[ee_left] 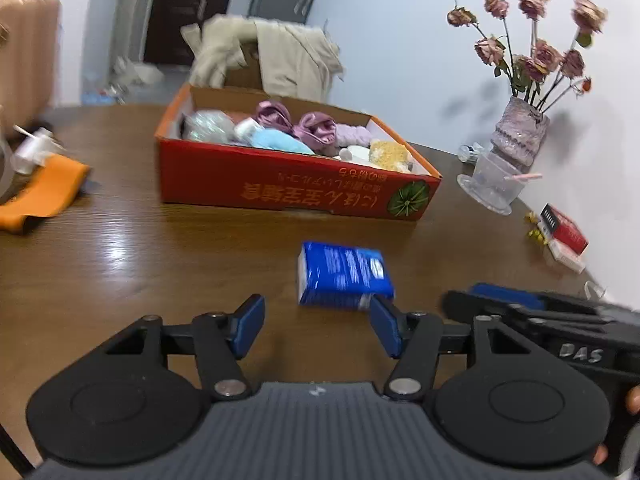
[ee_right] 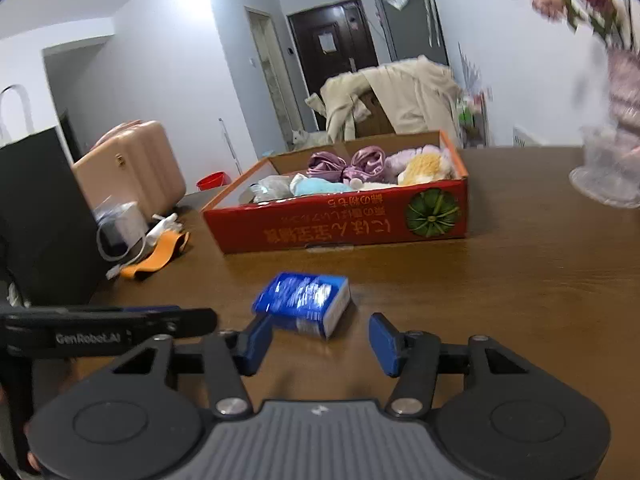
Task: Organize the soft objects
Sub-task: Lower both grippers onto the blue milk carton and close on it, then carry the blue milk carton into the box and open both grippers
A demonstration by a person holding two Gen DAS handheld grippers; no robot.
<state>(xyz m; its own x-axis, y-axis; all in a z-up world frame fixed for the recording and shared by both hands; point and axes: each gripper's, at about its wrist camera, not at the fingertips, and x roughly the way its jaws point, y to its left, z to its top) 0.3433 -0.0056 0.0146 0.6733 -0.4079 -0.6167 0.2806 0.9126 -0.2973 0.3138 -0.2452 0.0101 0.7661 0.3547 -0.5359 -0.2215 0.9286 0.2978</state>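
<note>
A blue tissue pack (ee_left: 344, 274) (ee_right: 304, 304) lies flat on the brown table, blurred in both views. My left gripper (ee_left: 318, 326) hovers open just short of it; its right fingertip overlaps the pack's near corner in the picture, with nothing between the pads. My right gripper (ee_right: 322, 340) is also open, the pack just beyond its left finger. Each gripper shows at the edge of the other's view: right gripper (ee_left: 520, 308), left gripper (ee_right: 120, 320). Behind stands a red cardboard box (ee_left: 280, 188) (ee_right: 340, 224) holding purple scrunchies (ee_left: 304, 124), a light blue cloth (ee_left: 280, 140) and a yellow fluffy item (ee_left: 390, 154).
A vase of dried roses (ee_left: 516, 136) in a glass dish and red packets (ee_left: 564, 232) sit at the right by the wall. An orange strap (ee_left: 44, 192) and white items lie at the left. A black bag (ee_right: 40, 208), a pink suitcase (ee_right: 132, 164) and a coat-draped chair (ee_left: 272, 56) stand beyond.
</note>
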